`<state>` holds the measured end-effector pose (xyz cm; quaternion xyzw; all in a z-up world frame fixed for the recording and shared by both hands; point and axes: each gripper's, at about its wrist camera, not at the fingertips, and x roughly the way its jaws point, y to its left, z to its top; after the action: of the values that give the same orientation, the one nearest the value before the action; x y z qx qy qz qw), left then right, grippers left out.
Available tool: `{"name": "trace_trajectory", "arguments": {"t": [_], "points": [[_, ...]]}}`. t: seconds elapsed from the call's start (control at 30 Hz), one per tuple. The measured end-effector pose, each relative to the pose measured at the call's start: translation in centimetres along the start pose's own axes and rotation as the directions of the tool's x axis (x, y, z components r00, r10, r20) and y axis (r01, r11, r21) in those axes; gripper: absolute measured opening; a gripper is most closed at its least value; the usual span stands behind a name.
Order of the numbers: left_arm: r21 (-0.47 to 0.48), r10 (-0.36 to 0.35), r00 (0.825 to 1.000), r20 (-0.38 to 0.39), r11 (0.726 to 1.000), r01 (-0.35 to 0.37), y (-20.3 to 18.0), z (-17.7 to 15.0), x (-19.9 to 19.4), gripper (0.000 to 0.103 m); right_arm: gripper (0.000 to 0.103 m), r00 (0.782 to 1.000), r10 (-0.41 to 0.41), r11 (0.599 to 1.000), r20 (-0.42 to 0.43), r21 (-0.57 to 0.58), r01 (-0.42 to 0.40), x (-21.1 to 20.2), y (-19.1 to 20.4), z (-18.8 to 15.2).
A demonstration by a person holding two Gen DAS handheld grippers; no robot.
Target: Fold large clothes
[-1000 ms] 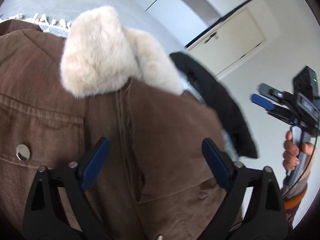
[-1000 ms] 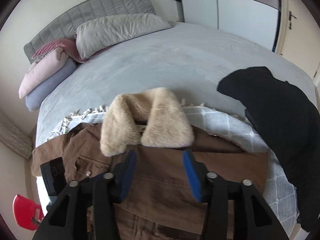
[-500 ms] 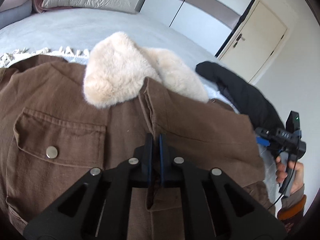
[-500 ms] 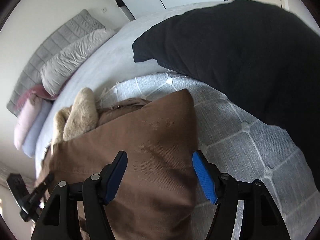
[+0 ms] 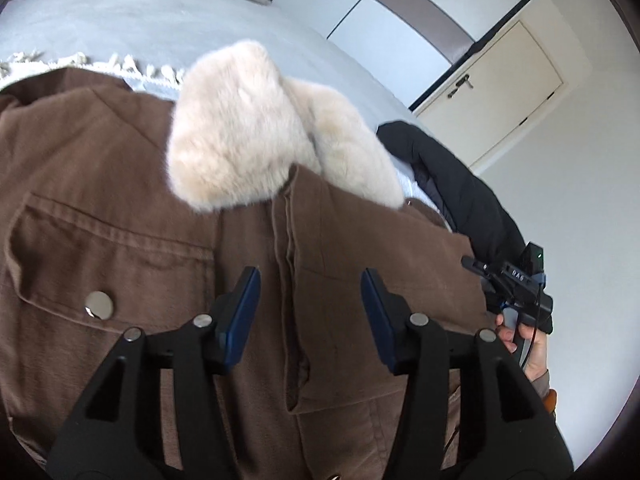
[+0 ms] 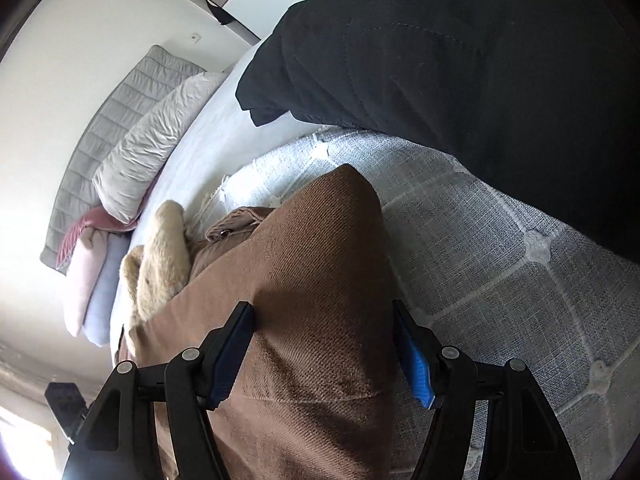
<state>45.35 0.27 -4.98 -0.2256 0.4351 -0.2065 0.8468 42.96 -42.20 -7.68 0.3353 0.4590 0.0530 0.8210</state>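
Early in the fold: brown jacket (image 5: 120,208) flat on the bed's grey throw (image 6: 500,272), one side panel turned in.

Left gripper (image 5: 310,312) wide, empty over the placket; right gripper (image 6: 324,352) wide astride the folded edge. Other side, sleeves, bottom fold probably left.

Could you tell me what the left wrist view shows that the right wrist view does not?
Only the left wrist view shows the jacket's snap button, the cream door and the right gripper held in a hand. Only the right wrist view shows the pillows and headboard. Both show the brown jacket, its fur collar and the black garment.
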Motion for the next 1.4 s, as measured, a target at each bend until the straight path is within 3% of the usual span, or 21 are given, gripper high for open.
{"name": "trace_trajectory", "arguments": {"t": [0.07,0.17,0.23,0.27,0.37,0.47,0.5,0.53,0.6,0.63,0.67,0.77,0.87,0.97,1.07,1.17,1.23,1.27,1.3,1.33,1.4], "points": [[0.025,0.001,1.000,-0.009,1.000,-0.001,-0.5,-0.4,0.6,0.053,0.069,1.000,0.004,1.000,0.009,-0.003,-0.004,0.0,0.0,-0.1],[0.082,-0.005,1.000,-0.001,0.997,0.005,-1.8,-0.8,0.8,0.041,0.069,1.000,0.010,1.000,0.021,-0.005,-0.010,-0.1,-0.2,-0.2],[0.124,0.025,1.000,0.011,0.992,-0.026,-2.4,-1.1,1.1,0.013,0.069,1.000,0.012,1.000,0.027,-0.006,-0.011,-0.1,-0.2,-0.2],[0.137,0.049,0.999,0.021,0.989,-0.052,-2.7,-1.3,1.1,0.004,0.069,1.000,0.012,1.000,0.027,-0.006,-0.012,0.0,-0.2,-0.1],[0.123,0.077,0.989,0.123,0.988,-0.092,-3.4,-1.2,-1.0,0.004,0.069,1.000,0.024,1.000,0.020,0.014,-0.024,0.0,-0.1,0.4],[0.146,0.245,0.948,0.204,0.950,-0.277,-4.2,-1.2,-2.2,0.003,0.069,0.997,0.067,0.997,0.040,0.022,-0.068,-0.3,-0.1,0.8],[0.150,0.290,0.938,0.189,0.936,-0.320,-3.9,-1.2,-1.6,0.004,0.069,0.997,0.064,0.998,0.040,0.019,-0.065,-0.3,0.0,0.9],[0.147,0.291,0.946,0.144,0.939,-0.312,-3.3,-1.1,-0.8,0.004,0.068,0.998,0.050,0.999,0.032,0.016,-0.051,0.1,0.0,1.0],[0.123,0.277,0.955,0.108,0.949,-0.289,-2.7,-1.1,0.0,0.005,0.045,0.999,0.042,0.999,0.018,0.000,-0.042,0.8,0.2,1.0],[0.129,0.267,0.957,0.112,0.951,-0.281,-3.0,-1.0,-0.1,0.005,0.022,0.999,0.051,0.999,0.004,-0.009,-0.051,1.2,0.6,1.0],[0.148,0.239,0.963,0.128,0.955,-0.256,-3.6,-1.0,-0.5,0.006,0.017,1.000,0.014,0.999,0.014,-0.030,-0.014,1.0,1.2,1.1],[0.220,0.139,0.978,0.157,0.960,-0.172,-5.3,-1.7,-1.1,0.036,0.011,0.990,-0.096,0.982,0.101,-0.154,0.111,-0.4,3.9,1.7],[0.294,0.154,0.984,0.086,0.940,-0.173,-6.3,-2.7,0.9,0.039,0.010,0.957,-0.273,0.932,0.099,-0.217,0.289,1.5,4.4,3.2],[0.316,0.226,0.974,0.022,0.923,-0.222,-6.4,-3.1,2.5,0.039,0.015,0.945,-0.313,0.901,0.098,-0.285,0.327,2.1,5.1,2.6],[0.314,0.131,0.985,0.113,0.936,-0.161,-7.1,-2.7,0.1,0.042,0.026,0.928,-0.344,0.880,0.144,-0.295,0.372,0.2,6.1,1.4],[0.368,0.034,0.985,0.167,0.925,-0.095,-7.8,-3.1,-1.1,0.057,0.039,0.917,-0.338,0.838,0.211,-0.377,0.395,-2.0,8.5,-0.9],[0.395,0.056,0.996,0.075,0.915,-0.082,-7.7,-3.3,0.4,0.057,0.049,0.933,-0.288,0.832,0.216,-0.426,0.355,-2.7,9.7,-2.6],[0.394,0.091,0.995,-0.028,0.916,-0.073,-7.1,-3.4,2.1,0.057,0.052,0.947,-0.262,0.827,0.186,-0.463,0.320,-2.6,10.0,-4.1],[0.387,0.130,0.982,-0.137,0.920,-0.067,-6.5,-3.9,3.9,0.056,0.052,0.952,-0.262,0.823,0.157,-0.479,0.305,-2.0,10.1,-4.9],[0.406,0.147,0.975,-0.167,0.911,-0.068,-6.1,-4.4,4.6,0.055,0.052,0.954,-0.279,0.815,0.108,-0.499,0.294,-1.2,9.6,-6.1],[0.493,0.186,0.965,-0.185,0.867,-0.073,-7.2,-5.0,4.0,0.055,0.052,0.930,-0.362,0.781,0.059,-0.526,0.337,0.3,8.0,-7.7]]}}
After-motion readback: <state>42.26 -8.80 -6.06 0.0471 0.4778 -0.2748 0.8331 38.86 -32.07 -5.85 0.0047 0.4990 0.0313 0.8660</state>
